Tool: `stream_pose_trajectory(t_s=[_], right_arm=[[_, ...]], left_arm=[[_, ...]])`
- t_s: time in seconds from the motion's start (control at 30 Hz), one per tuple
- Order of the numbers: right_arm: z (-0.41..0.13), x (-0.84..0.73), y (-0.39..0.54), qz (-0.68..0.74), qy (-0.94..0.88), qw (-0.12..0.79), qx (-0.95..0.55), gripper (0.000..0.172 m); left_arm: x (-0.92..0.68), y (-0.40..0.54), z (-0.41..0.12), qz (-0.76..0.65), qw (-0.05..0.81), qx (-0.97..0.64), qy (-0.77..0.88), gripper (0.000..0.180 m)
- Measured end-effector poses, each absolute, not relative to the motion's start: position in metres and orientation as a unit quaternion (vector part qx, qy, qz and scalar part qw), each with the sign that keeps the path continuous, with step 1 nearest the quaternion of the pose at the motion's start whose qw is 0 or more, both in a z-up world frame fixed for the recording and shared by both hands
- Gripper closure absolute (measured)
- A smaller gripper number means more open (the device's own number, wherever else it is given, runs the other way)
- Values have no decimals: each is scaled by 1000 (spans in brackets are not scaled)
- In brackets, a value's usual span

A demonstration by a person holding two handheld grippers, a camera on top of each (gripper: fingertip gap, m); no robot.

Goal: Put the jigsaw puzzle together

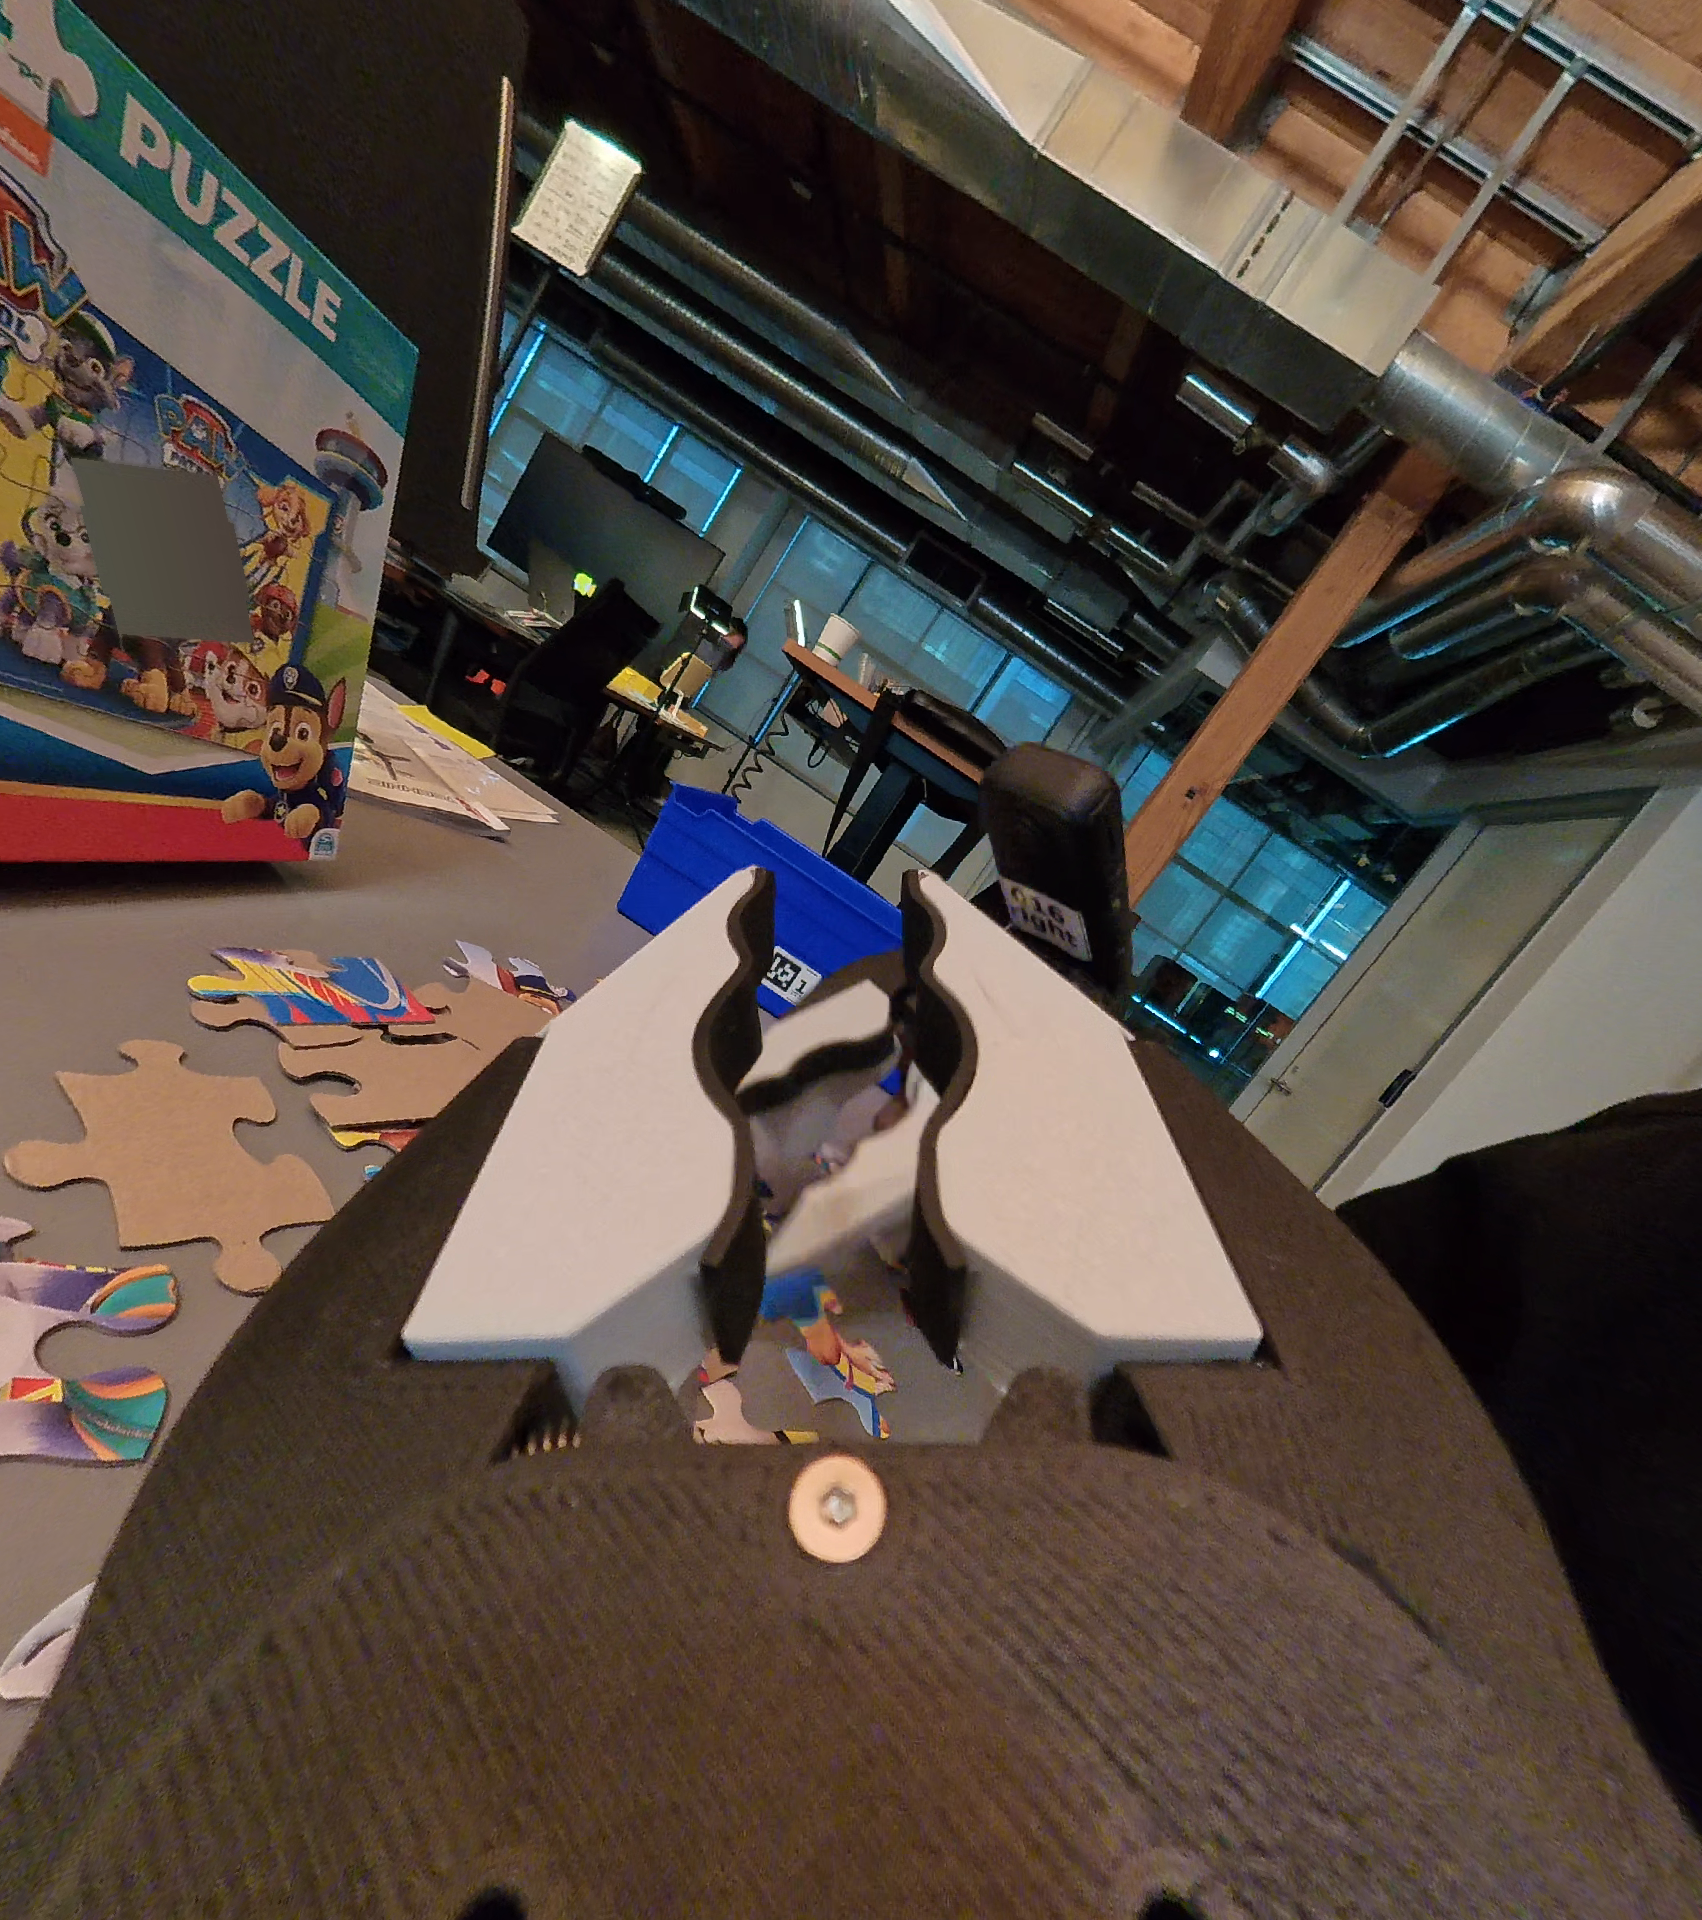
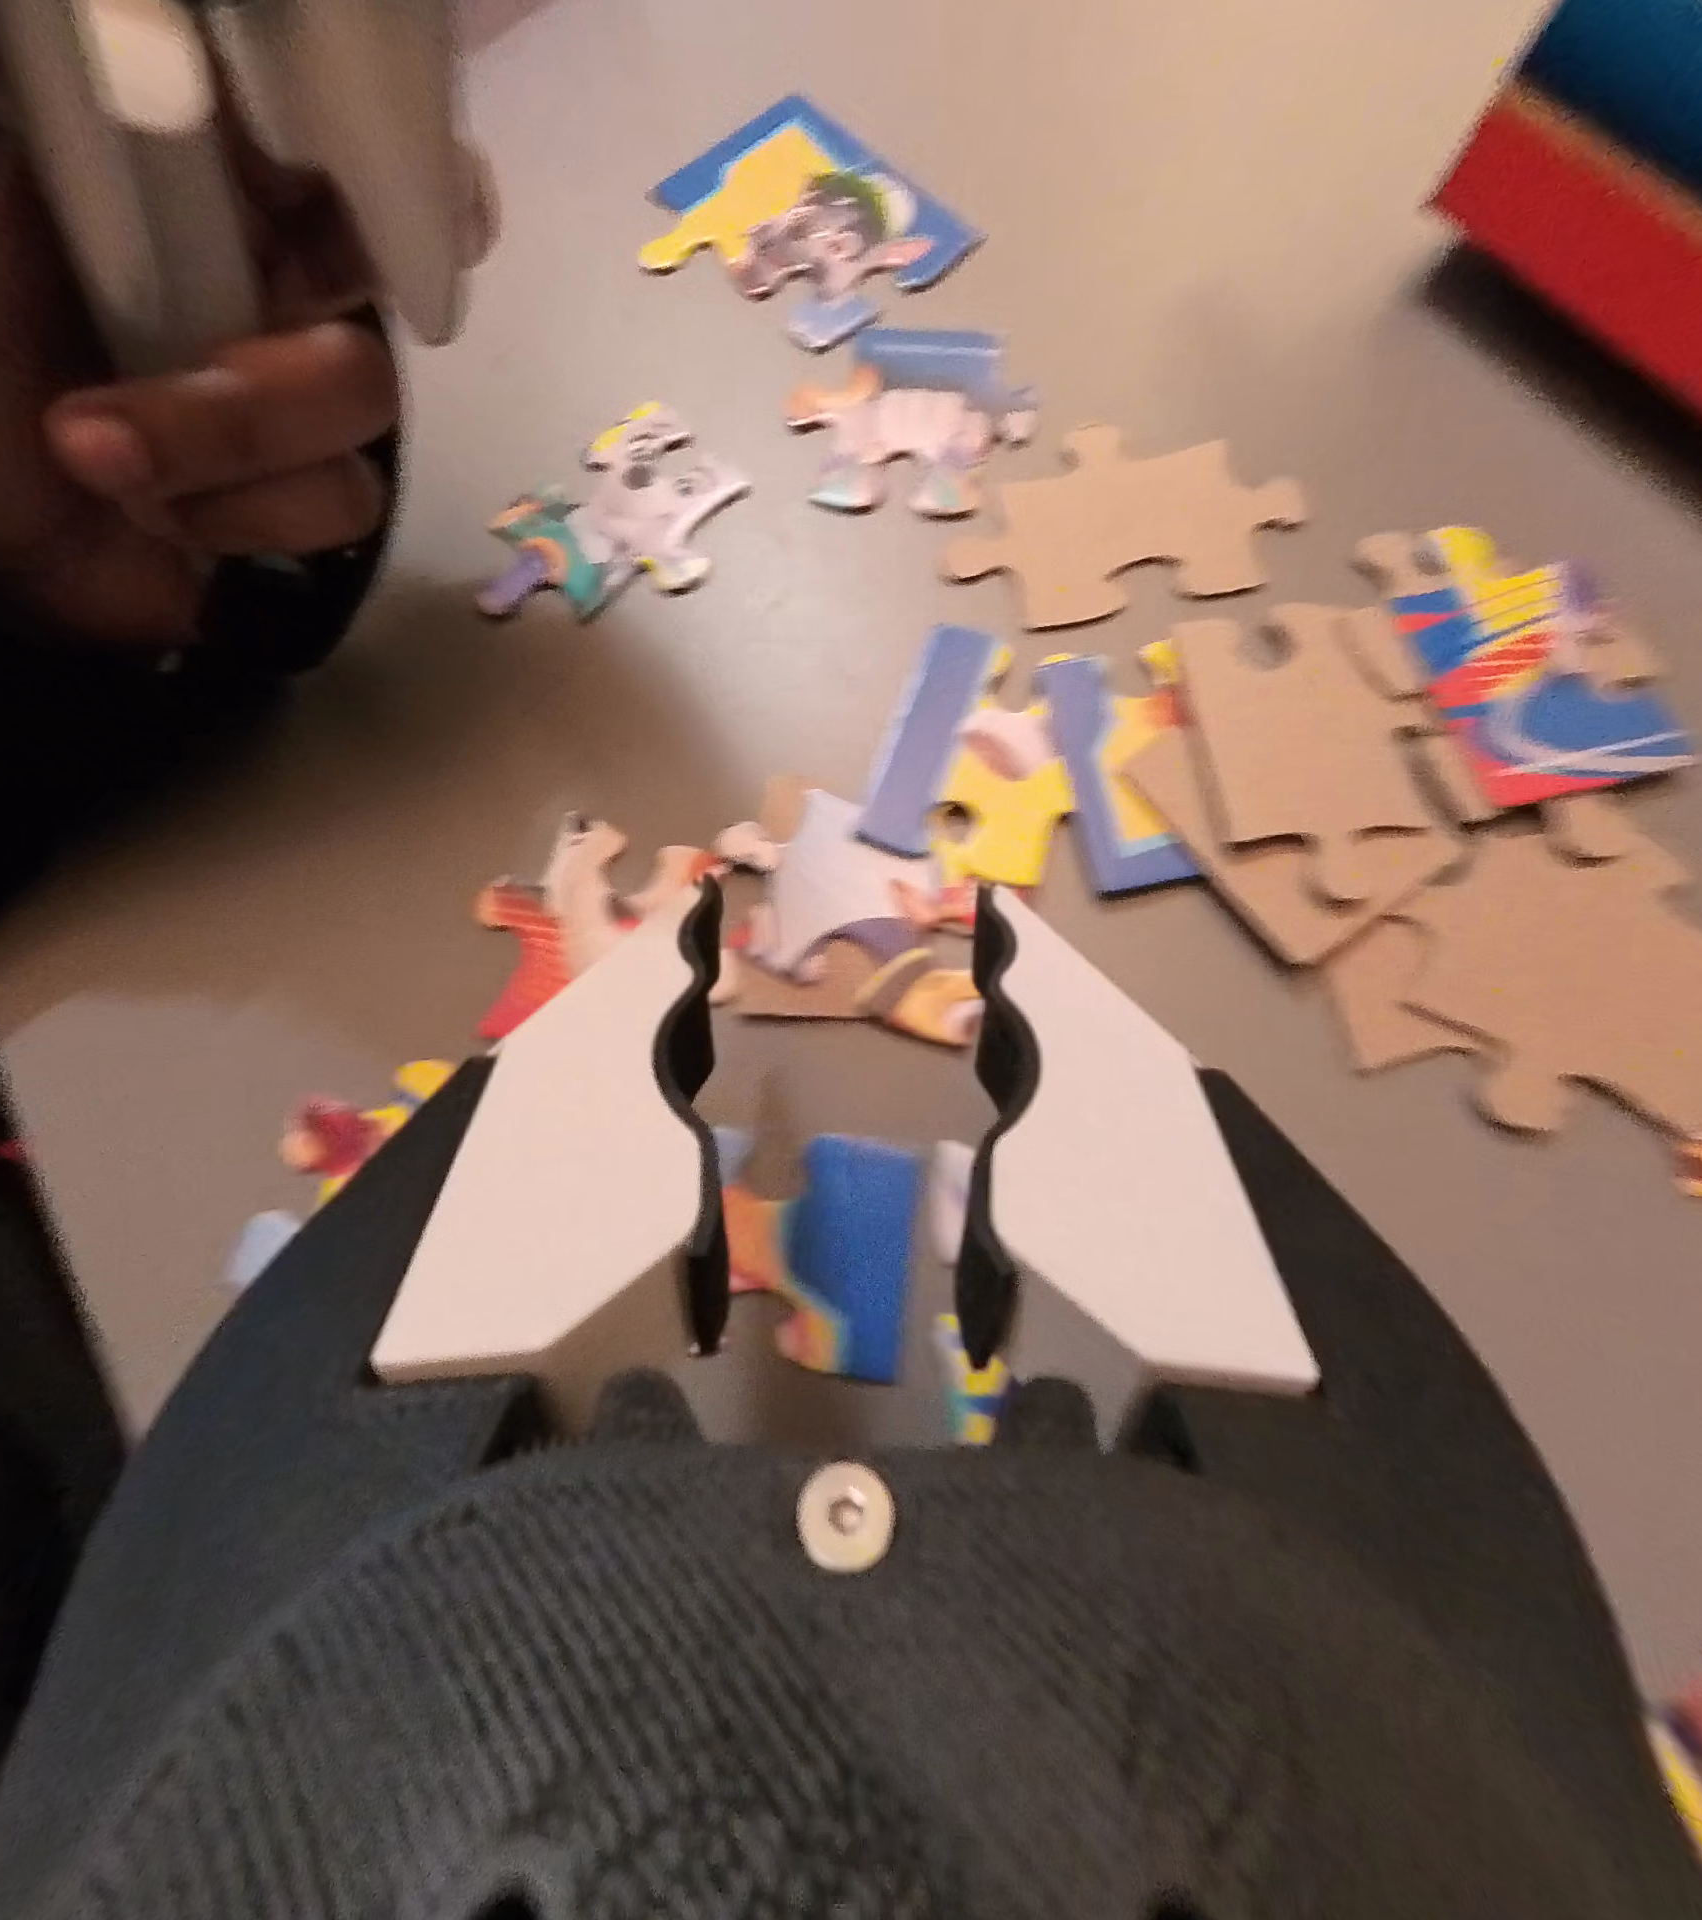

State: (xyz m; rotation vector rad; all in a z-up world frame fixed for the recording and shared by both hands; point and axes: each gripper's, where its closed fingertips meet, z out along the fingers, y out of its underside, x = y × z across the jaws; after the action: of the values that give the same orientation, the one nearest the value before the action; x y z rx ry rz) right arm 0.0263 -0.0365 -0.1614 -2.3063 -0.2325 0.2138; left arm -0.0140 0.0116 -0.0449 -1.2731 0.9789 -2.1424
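Note:
My left gripper [image 1: 839,894] is tilted upward above the grey table [image 1: 203,914]. Its jaws stand a little apart and I see nothing pinched between the pads. Through the gap I see the blue bin [image 1: 722,873] and part of my right gripper [image 1: 1055,831], which is close in front. My right gripper [image 2: 842,904] is open and empty, hovering over loose puzzle pieces. A pale picture-side piece [image 2: 847,894] lies on the table beyond its fingertips and a blue and orange piece [image 2: 847,1247] lies below its jaws. This view is blurred. A hand [image 2: 203,447] holds the left gripper [image 2: 203,156] at the upper left.
A colourful puzzle box [image 1: 130,468] stands at the table's far left and shows in the right wrist view [image 2: 1657,208] too. Several pieces lie scattered, some face down and brown [image 2: 1127,530]. Papers [image 1: 442,769] lie behind the box. A dark sleeve [image 1: 1605,1455] is at the right. The grippers' ends are close to 12 centimeters from one another.

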Motion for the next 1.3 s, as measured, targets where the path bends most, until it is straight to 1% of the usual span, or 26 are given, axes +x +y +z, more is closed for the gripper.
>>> stream_pose_trajectory(t_s=[0.07, 0.13, 0.2, 0.27, 0.3, 0.4, 0.47, 0.53, 0.57, 0.7, 0.8, 0.9, 0.97, 1.0, 1.03, 1.07, 1.1, 1.13, 1.2, 1.3], right_arm=[[-157, 56, -25, 22, -96, 399, -912, 123], [-160, 81, -12, -10, -91, 383, -919, 118], [-168, 94, 1, 1, -74, 355, -932, 106], [-174, 102, 14, 19, -60, 342, -937, 100], [-178, 105, 19, 24, -55, 338, -939, 100], [-189, 106, 26, 40, -51, 317, -946, 103], [-193, 104, 26, 37, -55, 312, -948, 110], [-193, 100, 25, 39, -61, 313, -947, 120], [-193, 98, 24, 44, -63, 312, -947, 129], [-191, 95, 19, 42, -72, 310, -947, 129], [-177, 89, 15, 61, -76, 331, -938, 129], [-149, 71, 10, 125, -76, 376, -915, 129], [-124, 51, 3, 216, -67, 407, -885, 129], [-110, 40, -2, 274, -58, 417, -865, 129], [-96, 30, -8, 334, -50, 422, -841, 129], [-83, 22, -15, 390, -42, 420, -819, 129], [-73, 16, -22, 439, -37, 411, -798, 129], [-66, 10, -29, 479, -34, 399, -781, 129], [-54, 1, -43, 545, -32, 373, -750, 129], [-39, -10, -59, 632, -27, 332, -700, 129]], left_arm=[[-14, 12, -45, -779, 230, -463, 356, 159], [-14, 11, -45, -777, 231, -464, 357, 159], [-14, 12, -46, -776, 234, -465, 358, 159], [-14, 13, -45, -775, 236, -465, 357, 160], [-14, 13, -45, -776, 236, -465, 356, 159], [-15, 14, -44, -779, 233, -463, 353, 159], [-15, 14, -43, -781, 232, -462, 351, 159], [-16, 14, -43, -783, 231, -460, 350, 159], [-16, 14, -43, -784, 230, -460, 348, 159], [-16, 15, -42, -785, 229, -460, 347, 159], [-16, 15, -43, -784, 229, -461, 346, 158], [-15, 15, -44, -783, 228, -463, 348, 158], [-14, 15, -45, -781, 227, -466, 348, 156], [-13, 16, -46, -778, 228, -471, 347, 150], [-11, 18, -48, -772, 235, -481, 342, 137], [-9, 22, -48, -767, 248, -488, 336, 123], [-9, 23, -45, -766, 260, -485, 332, 113], [-10, 22, -42, -767, 268, -478, 334, 108], [-12, 11, -37, -772, 269, -455, 354, 104], [-12, -19, -35, -783, 228, -414, 405, 105]])
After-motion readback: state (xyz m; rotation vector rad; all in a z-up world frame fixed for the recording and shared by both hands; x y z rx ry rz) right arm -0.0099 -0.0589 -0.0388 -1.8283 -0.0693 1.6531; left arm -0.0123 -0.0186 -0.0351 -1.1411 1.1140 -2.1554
